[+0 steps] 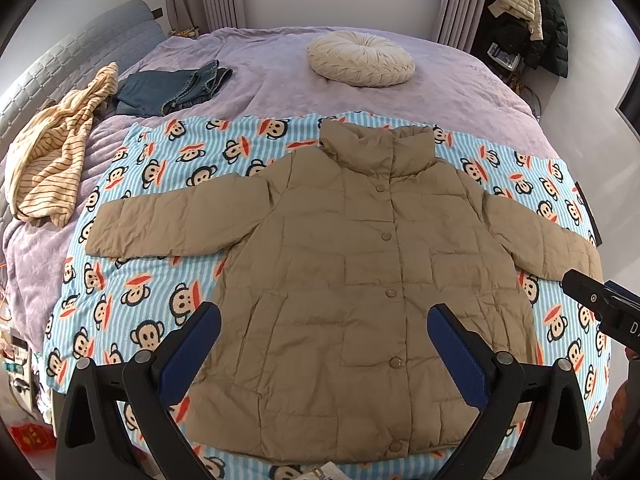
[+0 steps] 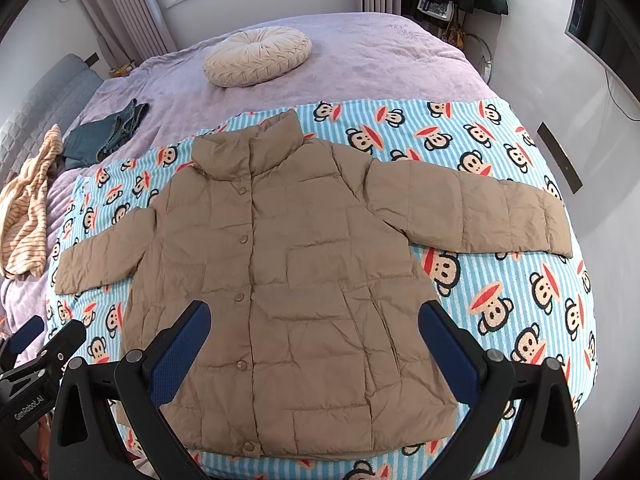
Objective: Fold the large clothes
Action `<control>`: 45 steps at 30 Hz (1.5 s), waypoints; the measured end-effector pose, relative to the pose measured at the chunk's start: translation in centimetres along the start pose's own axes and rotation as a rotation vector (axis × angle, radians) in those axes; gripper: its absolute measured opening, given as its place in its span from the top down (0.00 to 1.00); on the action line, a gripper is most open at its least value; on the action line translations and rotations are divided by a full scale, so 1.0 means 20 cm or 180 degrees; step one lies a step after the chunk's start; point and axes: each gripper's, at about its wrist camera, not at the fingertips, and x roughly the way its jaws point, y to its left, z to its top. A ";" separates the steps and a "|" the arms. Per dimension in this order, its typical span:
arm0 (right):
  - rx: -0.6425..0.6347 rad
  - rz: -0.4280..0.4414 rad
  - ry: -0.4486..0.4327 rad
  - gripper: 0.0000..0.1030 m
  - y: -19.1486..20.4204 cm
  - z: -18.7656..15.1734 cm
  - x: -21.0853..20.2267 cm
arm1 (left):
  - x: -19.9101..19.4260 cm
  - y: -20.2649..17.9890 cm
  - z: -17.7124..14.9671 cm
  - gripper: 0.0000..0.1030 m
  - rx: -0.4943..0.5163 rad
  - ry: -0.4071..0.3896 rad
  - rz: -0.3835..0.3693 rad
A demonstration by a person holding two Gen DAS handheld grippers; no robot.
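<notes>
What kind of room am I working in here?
A bedroom, most likely: the jacket lies spread on a bed with a round cushion, and coats hang in the corner by a curtained window.

The black body of the left gripper, seen at the near left edge of the right wrist view, has white letters that read "GenRobot.AI". In the left wrist view, the black body of the right gripper at the right edge shows a white "D" and part of another letter.
</notes>
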 end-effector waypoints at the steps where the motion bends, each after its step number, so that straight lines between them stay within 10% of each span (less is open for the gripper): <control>1: 0.0002 0.0001 -0.0002 0.00 0.00 0.00 0.00 | 0.00 0.00 0.00 0.00 -0.0001 -0.0001 0.0000; 45: -0.0001 0.0005 0.0016 0.00 0.00 0.01 0.01 | 0.00 0.00 0.01 0.00 -0.0029 0.0090 -0.0029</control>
